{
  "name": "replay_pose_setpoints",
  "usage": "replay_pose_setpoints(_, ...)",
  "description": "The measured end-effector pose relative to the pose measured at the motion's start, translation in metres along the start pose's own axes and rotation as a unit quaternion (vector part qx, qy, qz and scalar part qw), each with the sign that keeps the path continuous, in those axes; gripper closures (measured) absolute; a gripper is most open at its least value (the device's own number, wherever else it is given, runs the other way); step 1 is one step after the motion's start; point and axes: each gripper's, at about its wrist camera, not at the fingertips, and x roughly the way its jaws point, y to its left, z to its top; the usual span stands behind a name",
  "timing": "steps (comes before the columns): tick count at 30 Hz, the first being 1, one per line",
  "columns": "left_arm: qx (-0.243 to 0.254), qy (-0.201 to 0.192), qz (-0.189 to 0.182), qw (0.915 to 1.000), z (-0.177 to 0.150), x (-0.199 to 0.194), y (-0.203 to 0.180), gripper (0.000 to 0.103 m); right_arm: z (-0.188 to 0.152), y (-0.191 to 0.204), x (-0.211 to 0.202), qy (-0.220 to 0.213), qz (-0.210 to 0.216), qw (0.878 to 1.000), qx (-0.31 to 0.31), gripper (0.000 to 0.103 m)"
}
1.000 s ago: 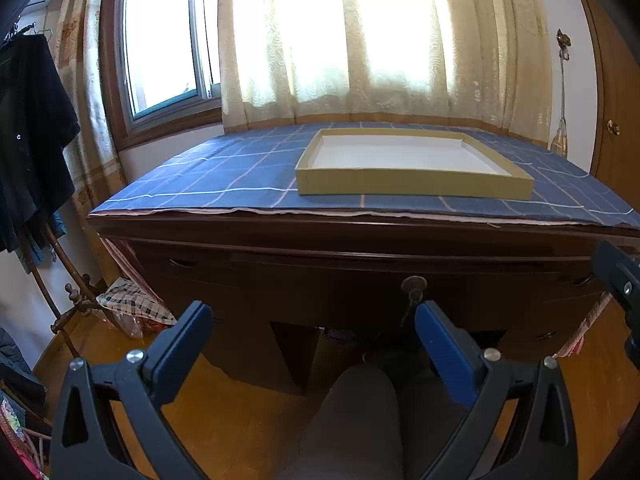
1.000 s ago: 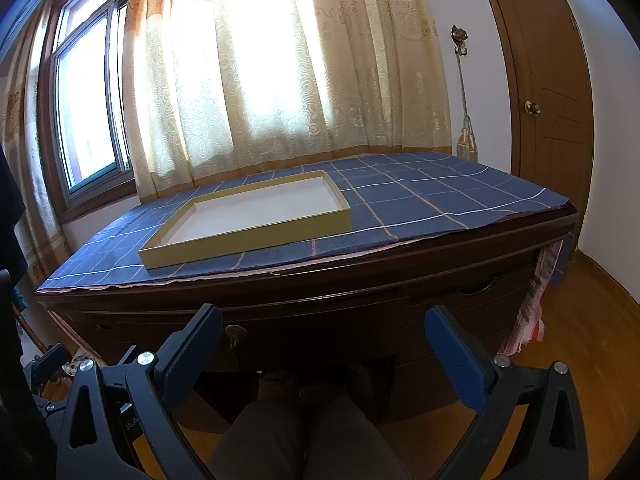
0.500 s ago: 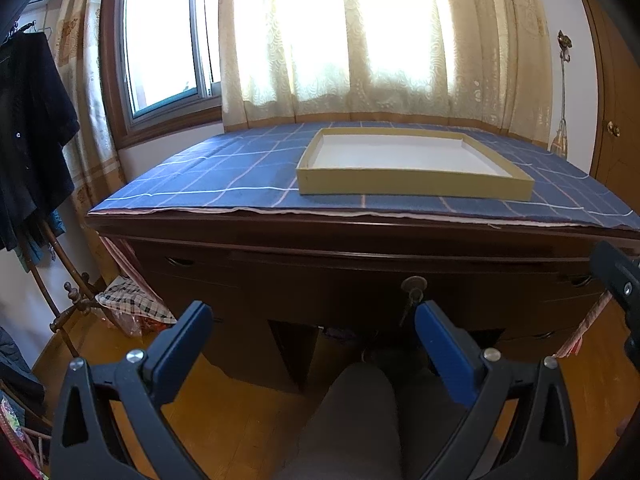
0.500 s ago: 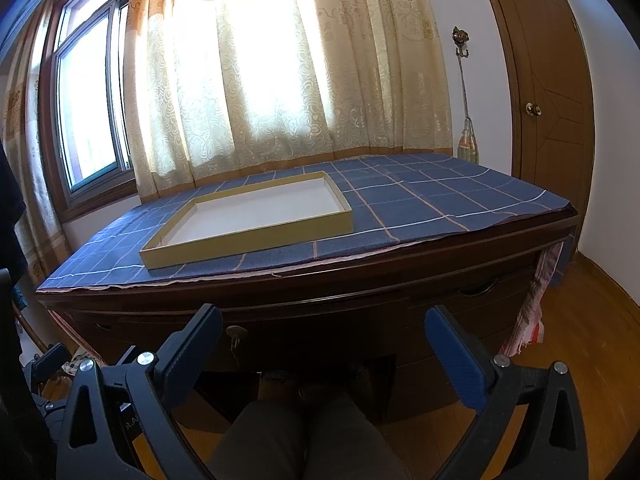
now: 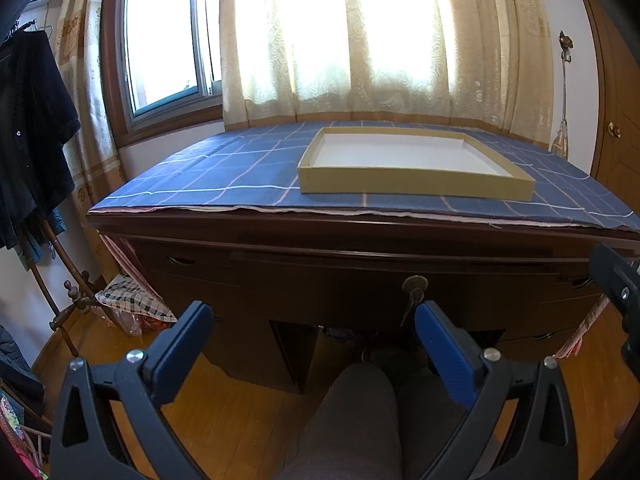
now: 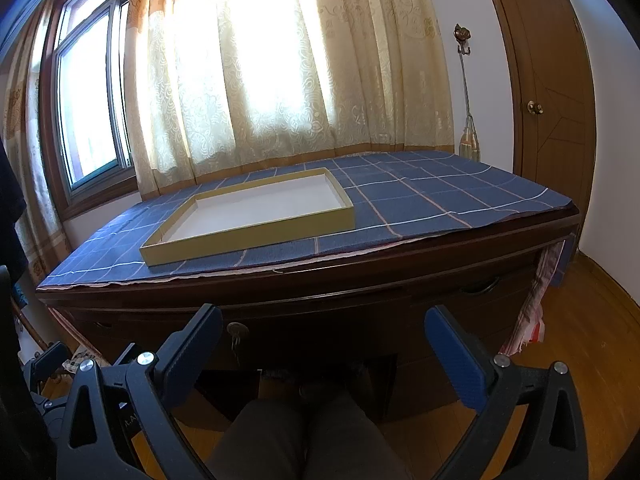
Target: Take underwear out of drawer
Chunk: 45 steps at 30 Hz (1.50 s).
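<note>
A dark wooden desk (image 5: 360,236) stands ahead, its centre drawer (image 5: 340,280) closed, with a key in its lock (image 5: 415,285) (image 6: 237,330). No underwear shows in either view. My left gripper (image 5: 312,316) is open and empty, held low in front of the centre drawer. My right gripper (image 6: 324,318) is also open and empty, in front of the desk a little to the right of the lock. The right gripper's body (image 5: 616,284) shows at the right edge of the left wrist view.
A shallow tan tray (image 5: 416,182) (image 6: 248,240) with a white inside sits on the blue checked cloth (image 6: 420,200). The person's knees (image 5: 356,420) are under the desk. A clothes rack with dark garments (image 5: 32,128) stands left; a wooden door (image 6: 552,112) is right.
</note>
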Motion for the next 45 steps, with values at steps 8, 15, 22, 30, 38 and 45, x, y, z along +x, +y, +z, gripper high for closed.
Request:
replay_pose_setpoints(8, 0.0, 0.0, 0.0, 1.0, 0.0007, 0.0002, -0.0002, 0.0, 0.0008, 0.0, 0.0006, 0.0, 0.0, 1.0, 0.0, 0.001)
replay_pose_setpoints(15, -0.003, 0.001, 0.0, 1.0, -0.0009, -0.0004, 0.0009, 0.0, 0.0002, 0.0001, 0.0004, 0.002, 0.001, 1.0, 0.0, 0.001)
replay_pose_setpoints(22, -0.004, 0.001, 0.0, 1.0, -0.001, -0.0005, 0.001, 0.0, -0.0003, 0.0001, 0.0002, 0.001, 0.0, 1.0, 0.0, 0.001)
replay_pose_setpoints(30, -0.005, 0.002, -0.001, 1.0, -0.0016, -0.0001, 0.0023, 0.0, -0.0017, 0.0005, 0.0015, 0.005, 0.001, 1.0, -0.002, 0.0)
replay_pose_setpoints(38, -0.007, 0.003, 0.001, 1.0, -0.0023, 0.0, 0.0031, 0.0, -0.0018, 0.0004, 0.0036, 0.01, 0.002, 1.0, -0.002, 0.001)
replay_pose_setpoints(45, -0.008, 0.004, 0.002, 1.0, -0.0025, 0.0018, 0.0046, 0.0, -0.002, 0.0008, 0.0075, 0.018, 0.004, 1.0, -0.001, 0.001)
